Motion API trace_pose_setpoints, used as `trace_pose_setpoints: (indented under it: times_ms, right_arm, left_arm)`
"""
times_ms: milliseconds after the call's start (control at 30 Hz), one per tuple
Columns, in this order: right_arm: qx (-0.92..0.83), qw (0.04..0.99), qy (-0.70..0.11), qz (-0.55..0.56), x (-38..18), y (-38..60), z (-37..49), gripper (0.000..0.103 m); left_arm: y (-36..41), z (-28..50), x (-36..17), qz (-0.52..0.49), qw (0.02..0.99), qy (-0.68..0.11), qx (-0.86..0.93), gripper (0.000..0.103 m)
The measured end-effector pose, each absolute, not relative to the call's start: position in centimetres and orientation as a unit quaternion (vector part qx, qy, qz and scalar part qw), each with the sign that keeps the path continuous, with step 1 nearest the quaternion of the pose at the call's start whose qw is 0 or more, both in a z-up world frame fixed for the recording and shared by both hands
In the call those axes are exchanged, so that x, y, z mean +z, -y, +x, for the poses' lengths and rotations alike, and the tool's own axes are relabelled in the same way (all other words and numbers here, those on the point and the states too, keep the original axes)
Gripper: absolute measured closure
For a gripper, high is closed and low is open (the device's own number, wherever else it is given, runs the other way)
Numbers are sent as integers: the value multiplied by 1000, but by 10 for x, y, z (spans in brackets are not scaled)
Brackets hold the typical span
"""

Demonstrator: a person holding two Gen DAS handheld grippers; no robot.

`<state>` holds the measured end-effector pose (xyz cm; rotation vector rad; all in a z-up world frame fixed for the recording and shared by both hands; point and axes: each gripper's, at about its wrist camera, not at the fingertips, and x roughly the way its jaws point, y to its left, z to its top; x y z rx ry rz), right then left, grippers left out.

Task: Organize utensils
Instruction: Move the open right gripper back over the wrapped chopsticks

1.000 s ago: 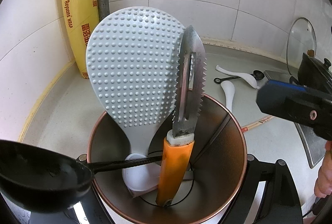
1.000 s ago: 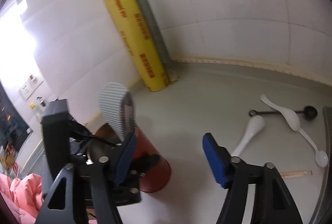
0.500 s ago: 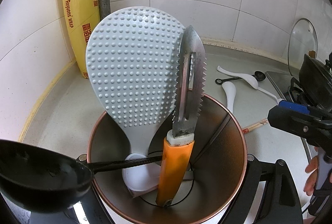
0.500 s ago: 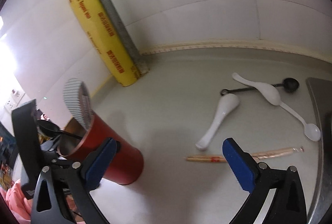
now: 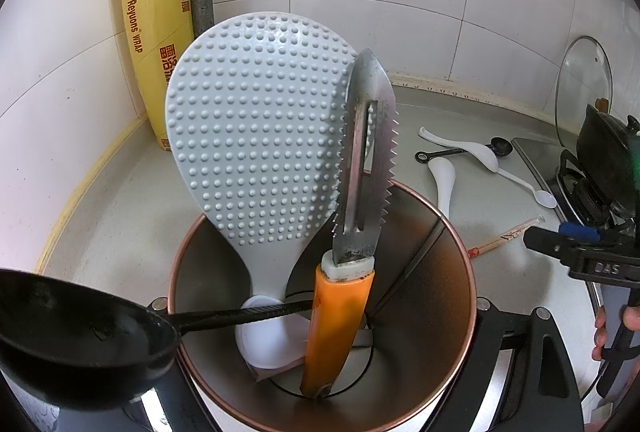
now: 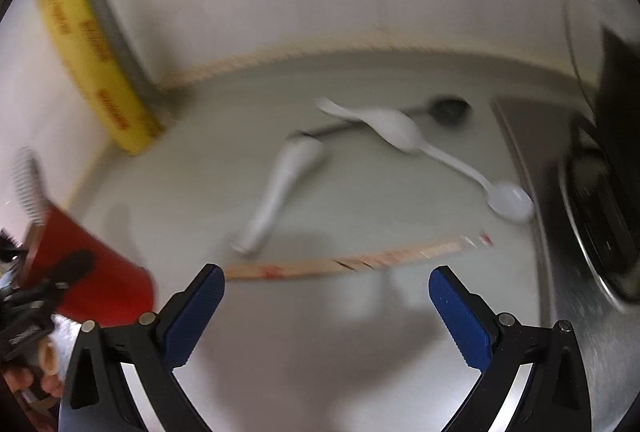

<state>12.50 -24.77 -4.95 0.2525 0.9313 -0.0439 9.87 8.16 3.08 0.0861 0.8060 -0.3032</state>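
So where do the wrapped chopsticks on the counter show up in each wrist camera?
Left wrist: wrapped chopsticks at right of centre, just past the cup rim, partly hidden by it.
Right wrist: blurred, lying across the lower middle, just ahead of the open right gripper.
Shared landmark: yellow wrap roll.
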Motion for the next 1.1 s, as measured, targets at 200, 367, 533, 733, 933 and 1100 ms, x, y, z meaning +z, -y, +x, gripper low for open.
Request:
trace_pose_setpoints:
  times_ms: [200,367,533,733,933,1100]
  right_arm:
    - [-81,856,-493,132,-74,267,138,0]
    - [-95,850,-509,96,-83,256,156,0]
    - [-106,846,-520,54,-88,244,178,0]
    - [-104,842,-529,-5,-94,228,196,0]
    - [-91,844,-528,-31,-94,221,188,0]
    - [-88,842,-532,-23,-97,234,166,0]
  left_arm:
    - [-81,98,31,41,908,-391,-146,13]
    - [-80,98,31,41,908,-391,-145,13]
    - [-80,98,31,41,908,-391,-144,13]
    - [-80,98,31,41,908,-391,-145,13]
    - [-81,97,31,41,908,-390,-145,13]
    - [-81,97,31,41,908,-391,-145,13]
